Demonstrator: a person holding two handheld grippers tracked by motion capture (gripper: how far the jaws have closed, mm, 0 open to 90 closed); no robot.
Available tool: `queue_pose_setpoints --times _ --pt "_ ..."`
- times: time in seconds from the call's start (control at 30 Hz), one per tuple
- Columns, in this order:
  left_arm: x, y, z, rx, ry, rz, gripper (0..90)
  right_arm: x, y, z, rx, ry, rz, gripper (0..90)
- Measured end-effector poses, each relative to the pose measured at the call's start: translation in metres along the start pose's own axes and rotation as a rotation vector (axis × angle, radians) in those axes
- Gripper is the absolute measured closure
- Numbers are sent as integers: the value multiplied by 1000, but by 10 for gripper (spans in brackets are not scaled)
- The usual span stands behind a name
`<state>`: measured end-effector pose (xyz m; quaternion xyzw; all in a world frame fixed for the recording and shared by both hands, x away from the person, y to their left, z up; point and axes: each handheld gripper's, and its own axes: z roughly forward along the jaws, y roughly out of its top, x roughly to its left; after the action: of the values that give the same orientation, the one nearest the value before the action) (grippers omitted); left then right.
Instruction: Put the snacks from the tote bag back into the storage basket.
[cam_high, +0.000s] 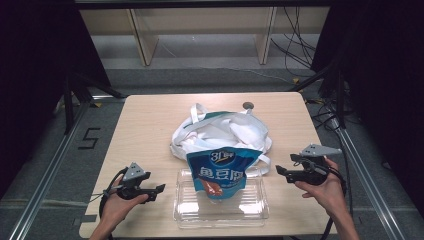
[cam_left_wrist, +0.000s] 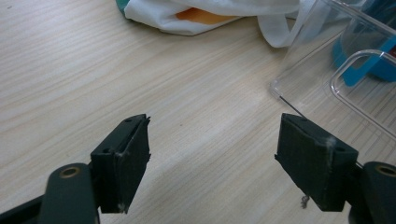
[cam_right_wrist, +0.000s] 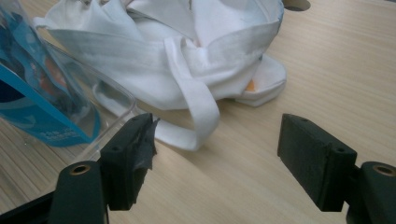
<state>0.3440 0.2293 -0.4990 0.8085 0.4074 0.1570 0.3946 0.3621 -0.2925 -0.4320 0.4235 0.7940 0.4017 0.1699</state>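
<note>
While both grippers rest low on the table (cam_high: 150, 120) with nothing between their jaws, the work appears to concern the goods lying between them. Largest is the white cloth bag (cam_high: 220, 132), crumpled in a heap ahead of and between the two grippers; one of its straps (cam_right_wrist: 196, 100) trails across the wood toward the right gripper (cam_high: 284, 171), ending just ahead of its jaws. Something orange shows at the bag's lower edge, but the contents cannot be identified. Next in size is the clear plastic tray (cam_high: 185, 210), directly between the grippers, its near corner just ahead of the left gripper's (cam_high: 159, 188) right-hand jaw. Standing in the tray, leaning back against the bag, is the blue snack pouch (cam_high: 220, 172); the bag behind probably props it upright. Both grippers are held wide, jaws well apart and gripping nothing, each pointed inward at tray and pouch. This reads as a ready stance, flanking the load for an approach from either side. A small round fitting (cam_high: 248, 105) sits beyond the bag.
</note>
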Motion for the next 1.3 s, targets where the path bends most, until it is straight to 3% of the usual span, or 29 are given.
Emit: queue_pose_setpoints --times 0.03,0.1,0.13,0.17,0.2,0.33,0.37,0.4,0.43,0.47,0.5,0.53,0.57,0.7,0.77,0.8,0.87,0.97,1.0,1.07,1.1,1.13,1.2,1.27,1.3 --pt "-1 0 0 2 1 -16 249 -2 -2 0 -1 -9 -15 282" --pt "0 0 -1 4 -5 -8 248 -2 -6 -1 7 -7 -5 281" --pt "1 0 -1 5 2 20 249 -3 -9 1 4 -1 -8 281" --pt "0 0 0 -4 -2 1 248 0 -11 0 15 -5 22 281" --pt "0 -1 0 -4 1 -1 249 -2 -13 1 8 -10 -2 279" --pt "1 0 0 -2 -1 -5 249 2 -20 5 31 9 21 259" --pt "1 0 -1 2 4 13 249 0 -22 6 35 2 -9 249" --pt "1 0 0 -6 -2 0 249 1 -24 7 38 2 -10 245" --pt "0 -1 0 -6 -1 -3 249 1 -25 8 39 20 1 245" --pt "0 0 0 -3 1 -1 249 4 -29 9 33 5 9 244" --pt "1 0 0 -2 1 1 248 6 -30 9 61 2 26 238" --pt "1 0 0 -2 1 1 249 5 -32 12 63 -3 -17 232" --pt "1 -1 0 -2 1 -1 249 6 -32 10 69 -6 -23 242" --pt "0 -1 0 -2 -2 -12 249 9 -38 10 77 -7 -8 246" --pt "2 0 -1 10 -3 17 249 11 -43 11 79 -8 -14 247" --pt "1 -1 1 -4 -3 1 249 11 -45 12 80 -9 -29 247" --pt "1 -1 0 1 -3 12 248 12 -49 13 90 -10 -43 247" --pt "1 -1 0 1 -4 6 249 14 -53 10 105 -19 -41 247" --pt "2 -1 -1 10 -4 18 249 16 -55 10 108 -11 -18 247" --pt "2 0 -1 19 -3 13 249 14 -57 8 106 -17 -46 247" --pt "2 0 -1 19 -3 13 249 14 -57 8 106 -17 -46 247" --pt "1 -1 -1 19 -4 9 249 16 -57 6 111 -19 -15 247" --pt "0 -1 0 5 1 -9 249 14 -60 5 98 -26 -42 243" --pt "1 -1 0 3 -4 -2 248 18 -63 1 105 -12 -15 239" --pt "1 -1 -1 8 -3 5 249 19 -64 0 99 -31 -19 237"
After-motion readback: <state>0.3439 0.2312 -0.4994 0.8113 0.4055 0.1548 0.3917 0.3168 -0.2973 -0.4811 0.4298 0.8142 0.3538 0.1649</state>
